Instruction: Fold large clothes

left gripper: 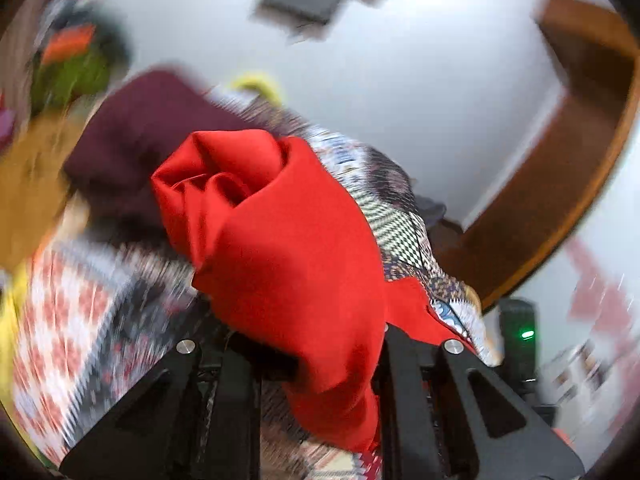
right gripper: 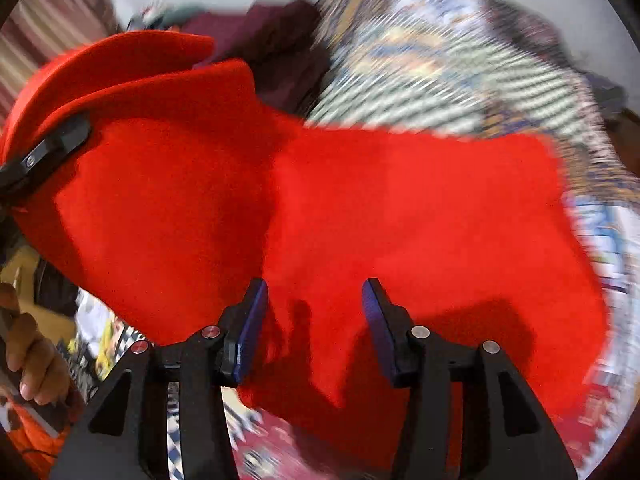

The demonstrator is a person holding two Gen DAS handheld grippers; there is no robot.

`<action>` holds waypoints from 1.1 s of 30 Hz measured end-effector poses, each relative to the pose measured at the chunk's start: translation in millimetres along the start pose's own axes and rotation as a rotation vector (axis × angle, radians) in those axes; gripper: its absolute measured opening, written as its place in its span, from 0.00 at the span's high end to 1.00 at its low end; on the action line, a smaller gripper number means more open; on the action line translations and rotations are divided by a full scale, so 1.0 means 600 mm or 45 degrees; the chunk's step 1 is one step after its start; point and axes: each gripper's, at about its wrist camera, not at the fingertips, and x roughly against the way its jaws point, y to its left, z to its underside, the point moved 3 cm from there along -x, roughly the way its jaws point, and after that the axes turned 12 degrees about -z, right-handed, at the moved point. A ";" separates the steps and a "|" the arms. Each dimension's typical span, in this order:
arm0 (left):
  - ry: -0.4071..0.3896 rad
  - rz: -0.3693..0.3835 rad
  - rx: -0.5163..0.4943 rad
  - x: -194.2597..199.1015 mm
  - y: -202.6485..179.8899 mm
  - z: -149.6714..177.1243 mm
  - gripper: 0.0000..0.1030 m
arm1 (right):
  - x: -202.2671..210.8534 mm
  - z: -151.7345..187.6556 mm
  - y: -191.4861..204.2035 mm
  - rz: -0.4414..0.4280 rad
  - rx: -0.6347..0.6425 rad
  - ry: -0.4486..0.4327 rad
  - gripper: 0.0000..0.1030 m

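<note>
1 hand-held gripper [left gripper: 304,344] pinches (left) red garment [left gripper: 280,240].

red cloth [left gripper: 288,240] hides left gripper [left gripper: 320,344] tips; bg blurred.

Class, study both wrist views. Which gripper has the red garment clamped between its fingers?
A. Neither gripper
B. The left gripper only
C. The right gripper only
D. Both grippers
B: the red garment bunches out from between the left gripper fingers, while the right gripper has its blue pads apart, pressing on nothing.
</note>
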 end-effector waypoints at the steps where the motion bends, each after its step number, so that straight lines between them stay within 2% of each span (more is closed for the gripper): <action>1: -0.019 0.002 -0.077 -0.003 -0.042 -0.003 0.86 | 0.034 0.005 -0.010 0.062 0.013 -0.058 0.56; 5: -0.010 0.037 -0.319 -0.039 -0.177 0.023 0.85 | 0.157 0.037 -0.051 0.275 0.019 -0.248 0.55; 7: 0.114 0.071 -0.425 -0.089 -0.236 0.063 0.83 | 0.206 0.056 -0.077 0.344 -0.033 -0.309 0.53; 8: 0.178 0.090 -0.459 -0.108 -0.250 0.080 0.81 | 0.226 0.066 -0.089 0.374 -0.062 -0.334 0.52; 10: 0.375 0.115 -0.523 -0.162 -0.277 0.134 0.78 | 0.256 0.087 -0.111 0.412 -0.113 -0.368 0.52; 11: 0.433 0.116 -0.541 -0.177 -0.280 0.153 0.74 | 0.264 0.093 -0.119 0.420 -0.131 -0.374 0.52; 12: 0.459 0.118 -0.557 -0.179 -0.276 0.172 0.73 | 0.270 0.101 -0.125 0.424 -0.151 -0.375 0.52; 14: 0.437 0.104 -0.590 -0.172 -0.275 0.188 0.68 | 0.274 0.110 -0.132 0.422 -0.168 -0.371 0.52; 15: 0.429 0.113 -0.596 -0.164 -0.275 0.188 0.61 | 0.273 0.113 -0.132 0.421 -0.167 -0.368 0.52; 18: 0.449 0.189 -0.593 -0.129 -0.274 0.178 0.46 | 0.267 0.111 -0.129 0.412 -0.148 -0.361 0.52; 20: 0.433 0.200 -0.571 -0.110 -0.261 0.163 0.42 | 0.263 0.103 -0.123 0.381 -0.136 -0.367 0.52; 23: 0.369 0.146 -0.502 -0.081 -0.229 0.132 0.40 | 0.262 0.090 -0.112 0.331 -0.108 -0.377 0.52; 27: 0.295 0.014 -0.419 -0.076 -0.160 0.097 0.35 | 0.237 0.064 -0.081 0.294 -0.028 -0.356 0.52; 30: 0.333 -0.028 -0.341 -0.094 -0.113 0.091 0.35 | 0.201 0.042 -0.050 0.264 0.042 -0.317 0.52; 33: 0.390 -0.090 -0.348 -0.122 -0.089 0.106 0.35 | 0.156 0.026 -0.025 0.223 0.102 -0.262 0.52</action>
